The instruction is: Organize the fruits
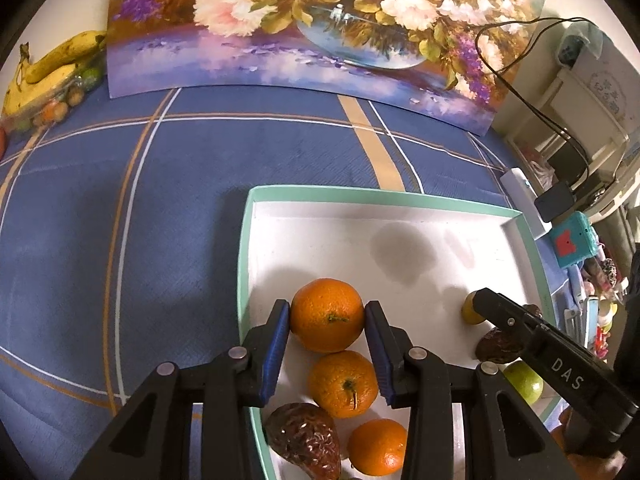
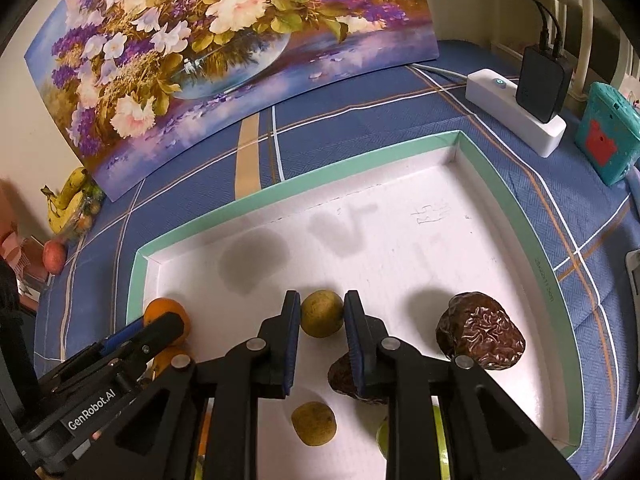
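Note:
A white tray with a mint-green rim (image 1: 384, 194) (image 2: 320, 168) lies on the blue checked cloth. My left gripper (image 1: 326, 312) is shut on an orange (image 1: 327, 314) at the tray's left side; two more oranges (image 1: 343, 383) (image 1: 377, 446) and a wrinkled brown fruit (image 1: 304, 436) lie below it. My right gripper (image 2: 322, 312) is shut on a small yellow-green fruit (image 2: 322, 313) in the tray's middle. A second such fruit (image 2: 313, 423), a brown fruit (image 2: 480, 334) and another (image 2: 340, 376) lie nearby. A green fruit (image 1: 524, 380) sits at the tray's right.
A flower painting (image 1: 312, 28) (image 2: 224, 52) leans at the back. Bananas and a bag of small fruits (image 1: 44, 76) (image 2: 70, 204) lie far left, with a red fruit (image 2: 54, 256). A white power strip with a black charger (image 2: 520, 108) and a teal box (image 2: 606, 132) stand right.

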